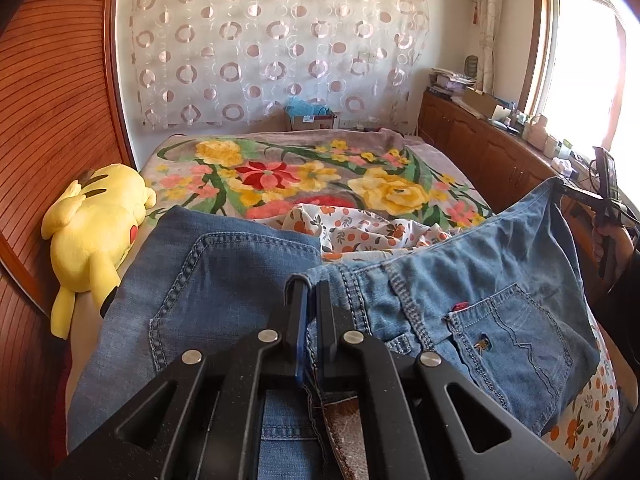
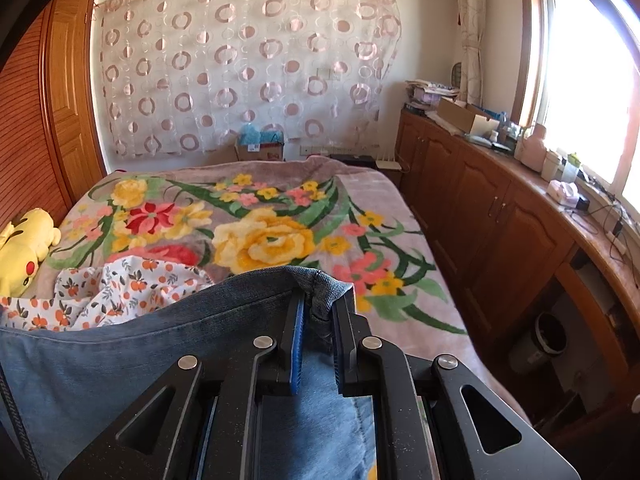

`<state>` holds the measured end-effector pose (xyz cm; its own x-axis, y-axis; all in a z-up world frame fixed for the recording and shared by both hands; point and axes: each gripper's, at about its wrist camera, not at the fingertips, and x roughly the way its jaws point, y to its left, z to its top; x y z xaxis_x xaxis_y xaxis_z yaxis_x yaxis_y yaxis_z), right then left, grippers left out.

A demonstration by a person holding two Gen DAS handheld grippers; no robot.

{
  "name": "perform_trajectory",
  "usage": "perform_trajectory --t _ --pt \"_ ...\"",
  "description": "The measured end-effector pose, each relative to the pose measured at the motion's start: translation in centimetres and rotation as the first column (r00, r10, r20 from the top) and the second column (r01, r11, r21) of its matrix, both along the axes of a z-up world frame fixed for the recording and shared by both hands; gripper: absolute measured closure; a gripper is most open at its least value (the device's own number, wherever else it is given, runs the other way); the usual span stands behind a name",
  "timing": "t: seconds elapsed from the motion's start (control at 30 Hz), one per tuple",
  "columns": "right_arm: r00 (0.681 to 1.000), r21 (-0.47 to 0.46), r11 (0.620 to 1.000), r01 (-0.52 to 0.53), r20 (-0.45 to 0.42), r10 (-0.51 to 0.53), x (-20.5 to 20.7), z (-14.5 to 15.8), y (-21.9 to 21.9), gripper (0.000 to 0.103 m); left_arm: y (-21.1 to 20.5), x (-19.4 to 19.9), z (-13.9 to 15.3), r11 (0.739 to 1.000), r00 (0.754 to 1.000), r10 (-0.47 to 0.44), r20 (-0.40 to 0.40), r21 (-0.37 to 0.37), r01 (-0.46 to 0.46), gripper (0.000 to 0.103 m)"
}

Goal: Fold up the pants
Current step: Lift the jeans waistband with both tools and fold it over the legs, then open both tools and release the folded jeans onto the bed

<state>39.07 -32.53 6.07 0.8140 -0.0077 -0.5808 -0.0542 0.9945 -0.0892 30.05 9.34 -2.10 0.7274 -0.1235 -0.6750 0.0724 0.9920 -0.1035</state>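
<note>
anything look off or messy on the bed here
Yes: an orange-print cloth lies crumpled on the floral blanket right behind the jeans, in the folding space. Otherwise nothing looks damaged or spilled.

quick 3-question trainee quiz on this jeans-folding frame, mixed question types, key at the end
1. True or false: the left gripper jaws are clamped on the jeans.
2. What lies left of the jeans on the bed? A) yellow plush toy B) pillow C) laptop
3. Fill in: the right gripper holds a bunched fold of ____ between its jaws.

Key: 1 true; 2 A; 3 denim (the jeans)
</note>
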Motion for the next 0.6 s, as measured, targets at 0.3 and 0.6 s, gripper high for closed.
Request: perform_trajectory --t 0.3,0.6 --pt "0.994 0.022 0.995 -0.098 -0.054 0.099 -4.9 2.0 -0.3 0.058 -0.7 -3.1 0.2 0.998 0.999 -0.048 -0.022 -0.049 0.047 0.059" --pt "0.976 0.062 0.979 -0.196 -0.081 0.200 -12.4 1.7 0.0 0.050 -3.6 -7.7 -1.2 0.990 0.990 -0.134 -0.053 -0.052 0.131 0.035"
